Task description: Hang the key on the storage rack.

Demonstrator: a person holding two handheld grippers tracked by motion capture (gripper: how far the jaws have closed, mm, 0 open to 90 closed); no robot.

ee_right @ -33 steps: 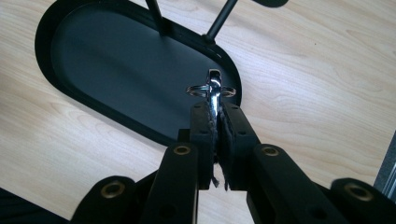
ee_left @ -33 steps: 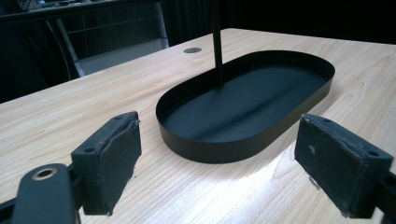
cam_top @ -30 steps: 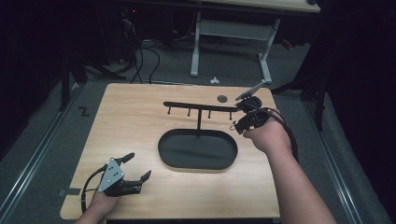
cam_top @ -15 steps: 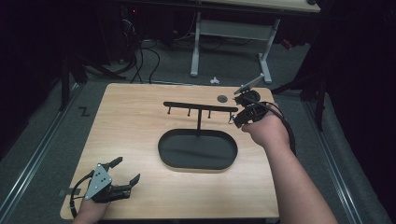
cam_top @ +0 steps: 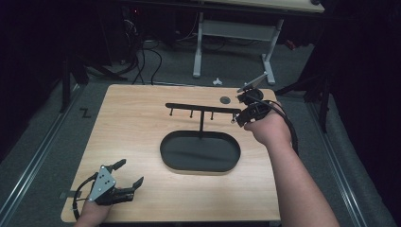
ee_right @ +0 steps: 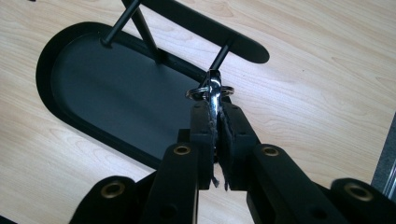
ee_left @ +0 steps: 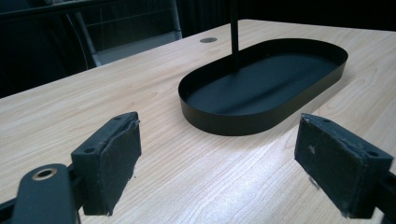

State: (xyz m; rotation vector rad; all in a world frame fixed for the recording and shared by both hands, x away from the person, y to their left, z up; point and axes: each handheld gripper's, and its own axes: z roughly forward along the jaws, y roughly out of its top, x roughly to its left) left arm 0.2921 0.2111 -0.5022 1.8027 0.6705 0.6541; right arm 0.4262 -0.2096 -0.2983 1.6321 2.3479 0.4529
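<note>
The right gripper (ee_right: 215, 122) pinches a key ring (ee_right: 210, 91) at the rack's end peg (ee_right: 220, 55) near the table's far right corner; it may slip off, perhaps. The left gripper (ee_left: 219, 161) stands wide, empty.

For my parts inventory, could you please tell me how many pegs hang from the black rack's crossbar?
4: three pegs along the crossbar's left half, and one at its right end, where the right hand-held gripper holds a metal ring. Others may be hidden.
</note>
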